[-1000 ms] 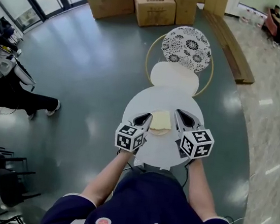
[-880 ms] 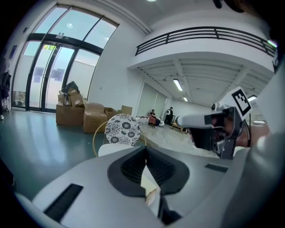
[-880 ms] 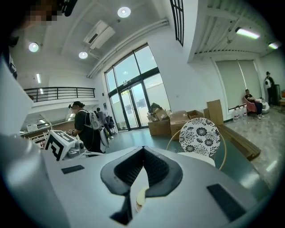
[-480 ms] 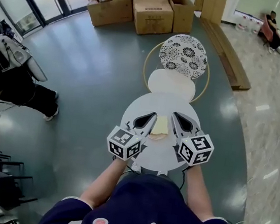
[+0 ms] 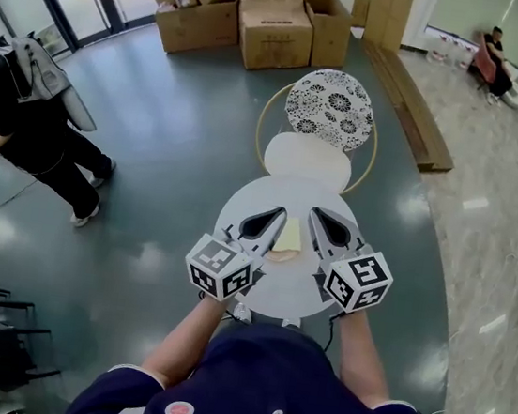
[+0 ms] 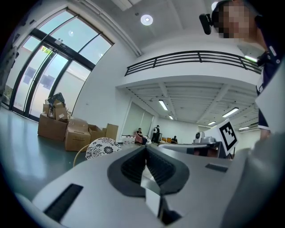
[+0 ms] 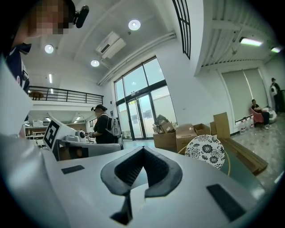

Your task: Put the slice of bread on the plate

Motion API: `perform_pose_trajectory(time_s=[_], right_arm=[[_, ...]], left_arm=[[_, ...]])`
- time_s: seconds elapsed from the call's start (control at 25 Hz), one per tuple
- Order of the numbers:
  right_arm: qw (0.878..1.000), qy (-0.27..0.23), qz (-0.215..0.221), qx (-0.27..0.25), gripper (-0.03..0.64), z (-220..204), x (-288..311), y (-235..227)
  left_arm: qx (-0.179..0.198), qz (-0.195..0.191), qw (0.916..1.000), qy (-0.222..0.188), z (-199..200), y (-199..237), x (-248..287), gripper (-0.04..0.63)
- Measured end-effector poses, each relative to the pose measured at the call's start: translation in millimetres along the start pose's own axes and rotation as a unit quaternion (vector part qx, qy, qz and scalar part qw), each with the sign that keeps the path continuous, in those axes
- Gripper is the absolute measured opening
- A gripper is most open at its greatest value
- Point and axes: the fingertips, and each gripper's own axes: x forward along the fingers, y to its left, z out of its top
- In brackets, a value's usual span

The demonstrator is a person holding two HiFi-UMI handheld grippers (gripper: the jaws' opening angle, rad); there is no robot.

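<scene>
A pale yellow slice of bread (image 5: 286,238) lies on the round white table (image 5: 240,206), on what looks like a small tan plate (image 5: 273,253) whose rim shows at the near side. My left gripper (image 5: 281,214) (image 6: 146,147) and right gripper (image 5: 315,213) (image 7: 143,149) hover above the table on either side of the bread, pointing level and away from me. Both have their jaws shut with nothing between them. Neither touches the bread. Each gripper view shows the other gripper's marker cube, and the bread is below both views.
Beyond the table stand a cream round top (image 5: 308,160) and a black-and-white patterned round top (image 5: 334,107) inside a wooden hoop. Cardboard boxes (image 5: 274,19) are stacked at the back. A person with a backpack (image 5: 24,118) stands at the left.
Both grippers have risen off the table towards the camera, the left more than the right. The bread stays on the table. The person at the left has walked further into view.
</scene>
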Motion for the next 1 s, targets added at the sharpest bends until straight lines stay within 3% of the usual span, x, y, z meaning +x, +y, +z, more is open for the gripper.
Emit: perform_pose_trajectory(time_s=[1.0], right_arm=[[1.000,-0.004,0.008,-0.010,0.005,5,-7,7]], left_arm=[[0.001,-0.010,0.9999,0.001,-1,-12,-2,0.008]])
